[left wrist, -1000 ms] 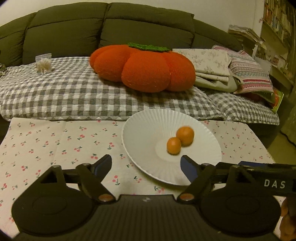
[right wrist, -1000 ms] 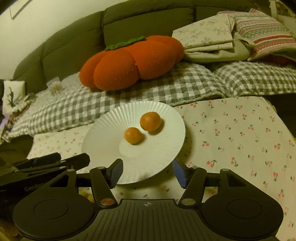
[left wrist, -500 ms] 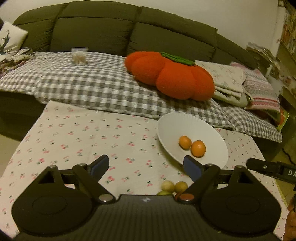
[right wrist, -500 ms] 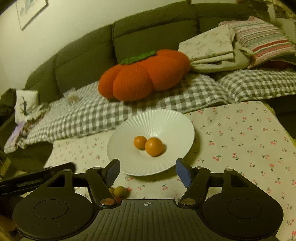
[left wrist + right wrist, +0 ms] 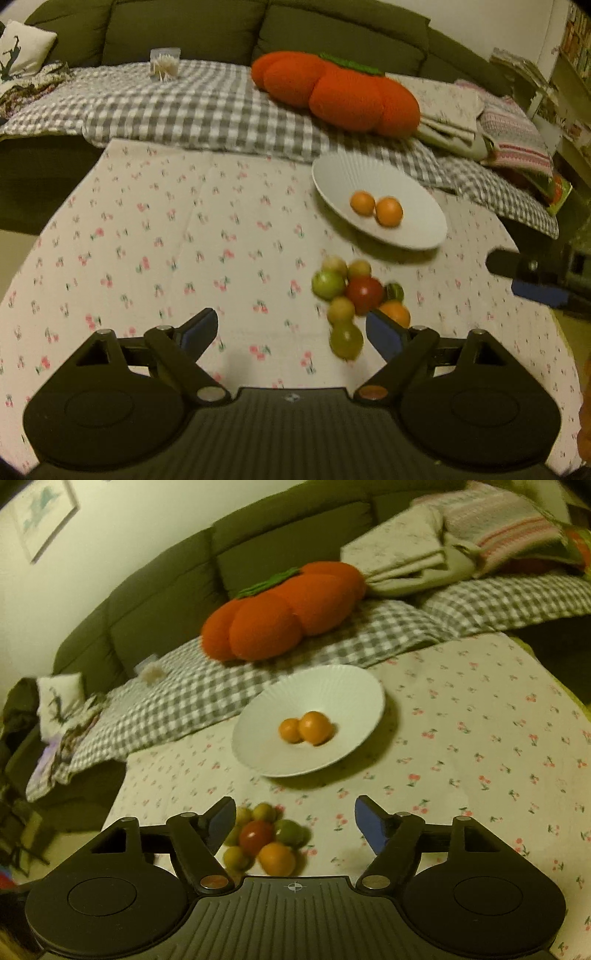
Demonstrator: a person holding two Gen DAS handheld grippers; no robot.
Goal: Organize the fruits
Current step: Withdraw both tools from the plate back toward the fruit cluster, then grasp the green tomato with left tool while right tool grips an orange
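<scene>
Fruit pile (image 5: 351, 295) sits on the desk (image 5: 166, 240), near side of the white plate (image 5: 424, 229), which already holds two small oranges (image 5: 376, 208) touching each other. Pile is mixed: green fruit (image 5: 328, 285) at the left, red fruit (image 5: 364, 293) in the middle, orange fruit (image 5: 397, 313) at the right, a few pale yellow-green ones around them, all bunched and touching. Likely light, round, smooth, so they roll and slip; best pinched across the widest part, one from the pile's edge so the neighbours do not scatter. Skin probably bruises if squeezed hard.

Left claw (image 5: 291, 330) is tilted down over the cloth, jaws wide apart, empty; the pile lies by its right finger. Right claw (image 5: 295, 821) also tilts down, jaws have just been opening, nothing gripped; the pile sits low between them toward the left finger (image 5: 219, 821), plate beyond.
</scene>
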